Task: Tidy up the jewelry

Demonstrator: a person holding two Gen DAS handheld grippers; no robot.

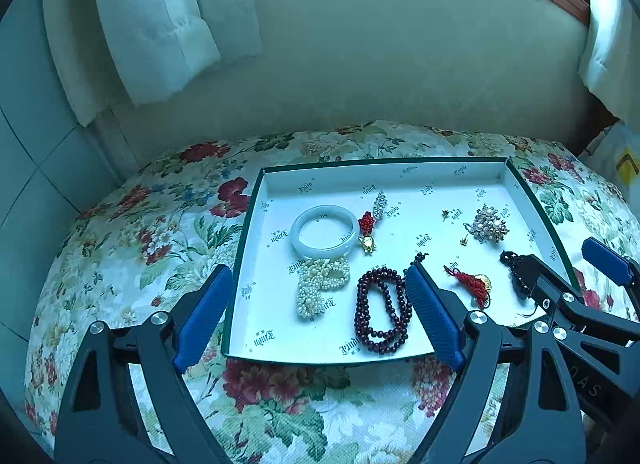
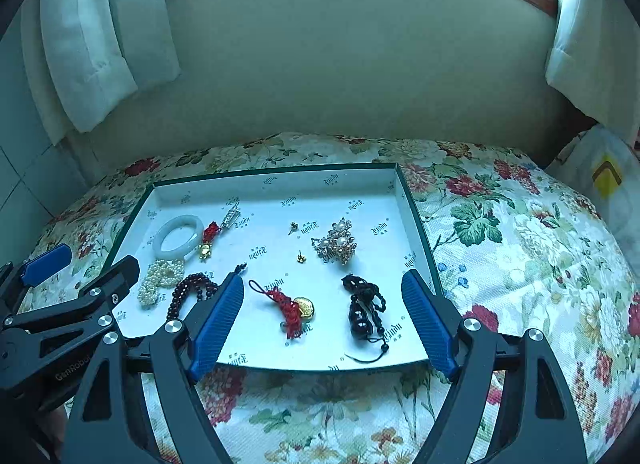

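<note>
**Jewelry laid out in a shallow white tray**

While both grippers hang over the tray's near edge, the tray (image 2: 412, 220) sits mid-frame on a floral cloth (image 2: 520, 264). At its left lie a jade bangle (image 1: 324, 231), a pearl strand (image 1: 320, 284) and a dark red bead bracelet (image 1: 380, 310). A red tassel charm (image 2: 290, 310), a black beaded cord (image 2: 364, 310) and a pearl brooch (image 2: 338, 242) occupy the right. The left gripper (image 1: 320, 312) and right gripper (image 2: 322, 318) stand wide, holding nothing.
</note>
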